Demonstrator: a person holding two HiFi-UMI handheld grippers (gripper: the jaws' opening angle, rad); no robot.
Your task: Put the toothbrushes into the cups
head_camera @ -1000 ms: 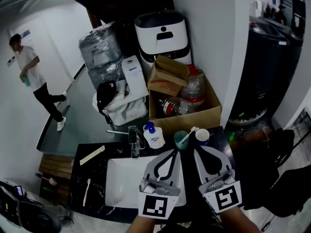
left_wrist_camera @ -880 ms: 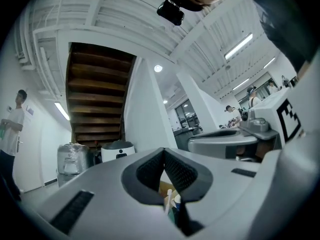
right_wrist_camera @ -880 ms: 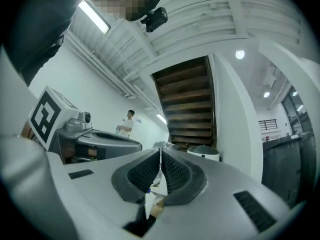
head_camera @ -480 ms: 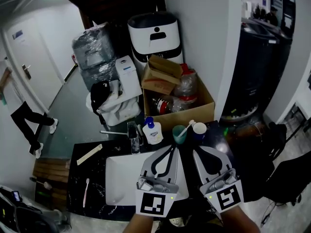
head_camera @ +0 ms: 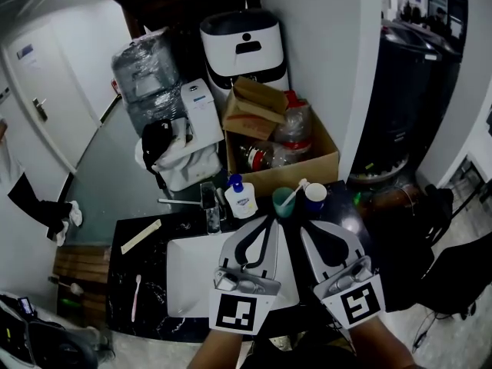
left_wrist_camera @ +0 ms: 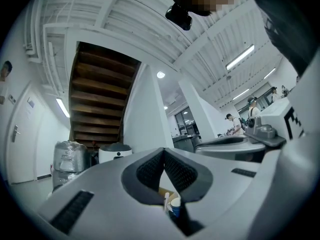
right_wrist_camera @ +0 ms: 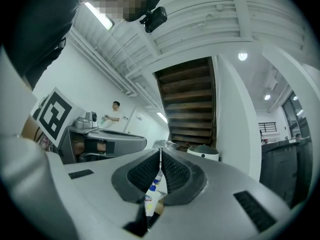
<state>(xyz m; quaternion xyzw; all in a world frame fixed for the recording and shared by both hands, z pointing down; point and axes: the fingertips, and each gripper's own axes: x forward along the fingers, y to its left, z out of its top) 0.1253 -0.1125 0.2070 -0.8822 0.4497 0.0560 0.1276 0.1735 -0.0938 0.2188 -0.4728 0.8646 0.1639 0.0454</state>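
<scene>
While a person is holding them side by side above the right part of a white sink basin [head_camera: 184, 283], the left gripper [head_camera: 270, 222] and the right gripper [head_camera: 303, 228] are both pointing toward the back of a black stone counter [head_camera: 127, 271]. In each gripper's own view, the jaws are meeting pad to pad, with nothing caught between them.

Just beyond the jaw tips, a green cup [head_camera: 282, 204] is standing on the counter with a white-headed toothbrush [head_camera: 297, 191] leaning inside it, head up and tilting to the right. A blue cup [head_camera: 314, 197] with a white rim is standing just beside the green one, on its right; whether it is holding anything cannot be made out.

A pink toothbrush [head_camera: 136, 298] is lying flat on the counter left of the basin, well apart from both cups and both grippers. A pale flat strip [head_camera: 141, 237] is lying farther back on that side.

A soap bottle [head_camera: 243, 201] with a blue cap is standing left of the green cup, next to the faucet [head_camera: 210, 214]. A cardboard box [head_camera: 311, 171] full of bottles is sitting behind the counter.
</scene>
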